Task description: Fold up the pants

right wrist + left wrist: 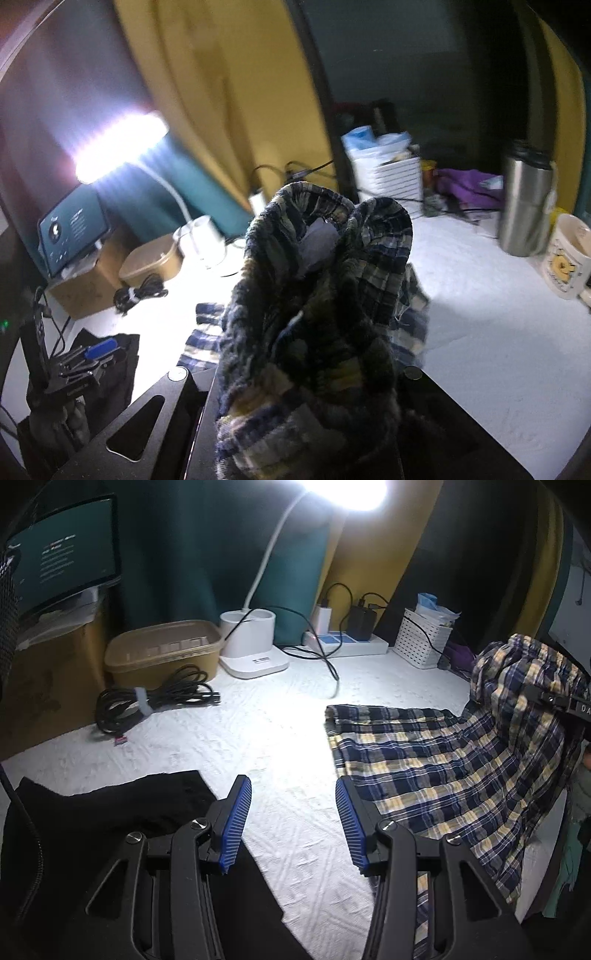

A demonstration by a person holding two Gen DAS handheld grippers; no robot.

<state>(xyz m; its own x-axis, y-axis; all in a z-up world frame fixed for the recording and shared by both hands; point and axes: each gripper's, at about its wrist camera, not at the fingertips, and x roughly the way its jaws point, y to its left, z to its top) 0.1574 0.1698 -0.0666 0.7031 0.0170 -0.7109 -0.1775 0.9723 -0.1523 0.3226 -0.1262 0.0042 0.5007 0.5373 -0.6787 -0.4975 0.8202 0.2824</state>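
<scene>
Blue, yellow and white plaid pants point(454, 771) lie partly on the white table, leg ends flat toward the middle. Their waistband end point(524, 664) is lifted at the right by my right gripper point(554, 701). In the right wrist view the bunched waistband point(321, 295) fills the space between the fingers and hides the fingertips; the gripper is shut on it. My left gripper point(293, 819) is open and empty, blue pads point(236, 819) spread, low over the table left of the pants. It also shows in the right wrist view point(88, 358).
A black garment point(110, 812) lies at the near left. A coiled black cable point(155, 701), tan tub point(162, 653), lamp base point(251, 642), power strip point(347, 642) and white basket point(421, 638) line the back. A steel tumbler point(524, 206) and mug point(569, 254) stand at the right.
</scene>
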